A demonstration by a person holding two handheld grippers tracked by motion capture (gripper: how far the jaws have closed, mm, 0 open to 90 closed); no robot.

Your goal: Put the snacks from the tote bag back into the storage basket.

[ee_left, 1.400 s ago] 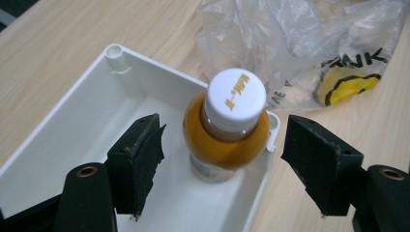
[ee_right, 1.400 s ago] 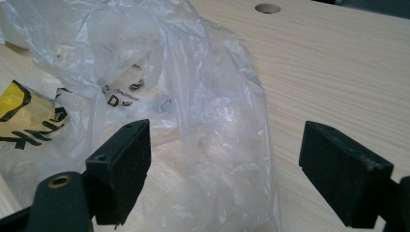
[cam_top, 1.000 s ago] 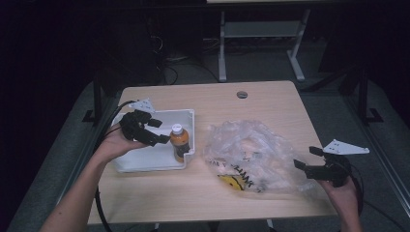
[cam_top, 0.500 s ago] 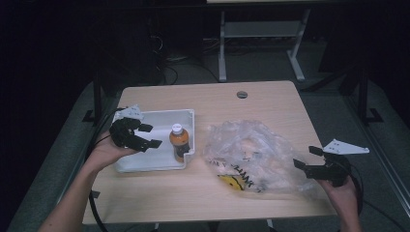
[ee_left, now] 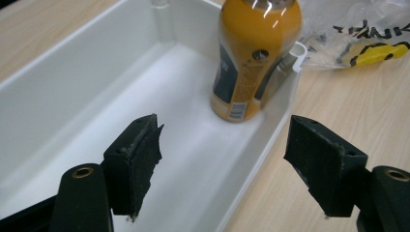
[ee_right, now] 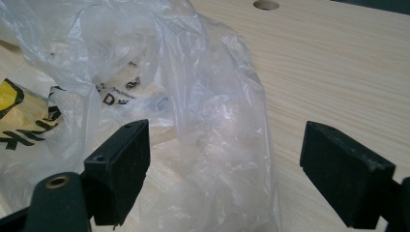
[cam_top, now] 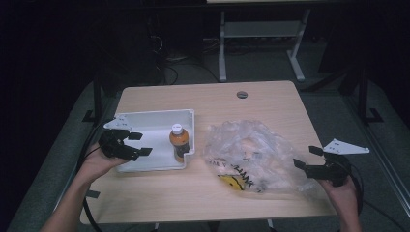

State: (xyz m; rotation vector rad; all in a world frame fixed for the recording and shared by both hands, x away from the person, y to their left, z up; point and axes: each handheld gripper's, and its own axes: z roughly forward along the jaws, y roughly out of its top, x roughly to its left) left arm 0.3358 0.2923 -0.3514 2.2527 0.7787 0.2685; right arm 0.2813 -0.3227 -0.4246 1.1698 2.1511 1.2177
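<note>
An orange bottle with a white cap stands upright at the right end of a white rectangular tray. In the left gripper view the bottle stands against the tray's end wall. My left gripper is open over the tray's left end, well clear of the bottle, nothing between its jaws. A crumpled clear plastic bag with yellow and black print lies right of the tray. My right gripper is open at the bag's right edge, and the bag lies in front of its jaws.
The wooden table has a round cable hole near its far edge. A grey metal stand is on the floor behind the table. Bare tabletop lies along the near edge and far right.
My left gripper let go of the bottle and drew back to the left over the tray, its jaws now wide. The bottle stays standing. The right gripper has hardly moved.
</note>
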